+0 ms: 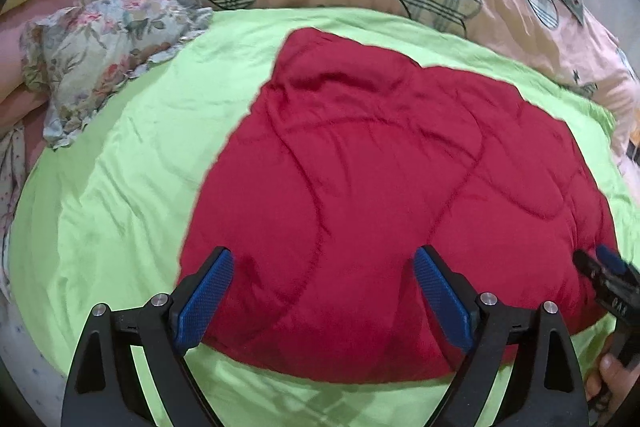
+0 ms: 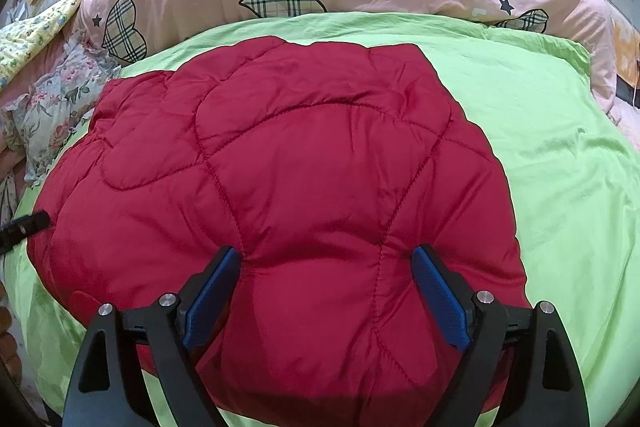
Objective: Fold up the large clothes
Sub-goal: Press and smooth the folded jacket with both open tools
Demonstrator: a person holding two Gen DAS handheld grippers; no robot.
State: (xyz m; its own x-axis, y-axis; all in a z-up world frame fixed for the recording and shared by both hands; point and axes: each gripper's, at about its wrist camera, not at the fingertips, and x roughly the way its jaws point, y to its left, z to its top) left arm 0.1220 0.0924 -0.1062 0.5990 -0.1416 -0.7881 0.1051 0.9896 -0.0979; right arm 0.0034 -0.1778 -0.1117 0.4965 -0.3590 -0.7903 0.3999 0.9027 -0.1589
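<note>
The red quilted coat (image 2: 288, 187) hides most of the green sheet (image 2: 540, 147) beneath it. In the left wrist view, the right claw (image 1: 600, 263) is blurred and cut off by the frame edge, as is the hand (image 1: 612, 375) below it.
</note>
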